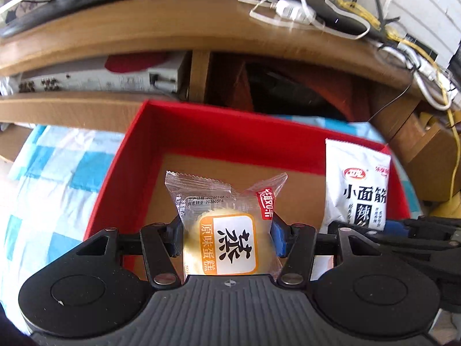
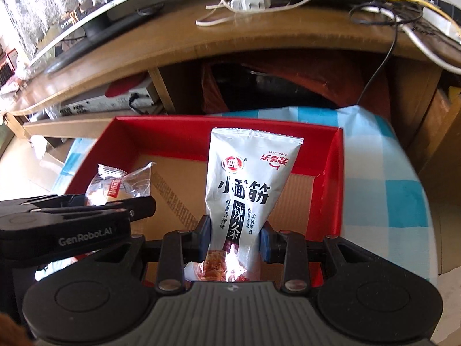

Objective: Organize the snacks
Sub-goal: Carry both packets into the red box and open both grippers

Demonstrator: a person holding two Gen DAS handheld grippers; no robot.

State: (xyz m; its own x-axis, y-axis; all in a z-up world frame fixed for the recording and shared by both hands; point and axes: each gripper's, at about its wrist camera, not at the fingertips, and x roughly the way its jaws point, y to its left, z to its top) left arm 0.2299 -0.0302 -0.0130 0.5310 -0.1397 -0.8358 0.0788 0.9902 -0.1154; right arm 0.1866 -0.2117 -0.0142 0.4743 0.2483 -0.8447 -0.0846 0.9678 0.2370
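Observation:
My left gripper [image 1: 227,240] is shut on a clear-wrapped steamed cake [image 1: 227,230] with an orange and white label, held over the red box [image 1: 201,129] with a brown cardboard floor. My right gripper [image 2: 234,239] is shut on a white spicy strip packet [image 2: 247,184] with black characters, held upright over the same red box [image 2: 334,178], toward its right side. The packet also shows at the right in the left wrist view [image 1: 357,184]. The cake [image 2: 121,187] and the left gripper's body [image 2: 72,219] show at the left in the right wrist view.
The box lies on a blue and white checked cloth [image 1: 57,173]. Behind it stands a wooden TV cabinet [image 1: 173,28] with a silver device [image 1: 100,77] on its shelf and tangled cables [image 1: 317,8] and a power adapter [image 2: 250,1] on top.

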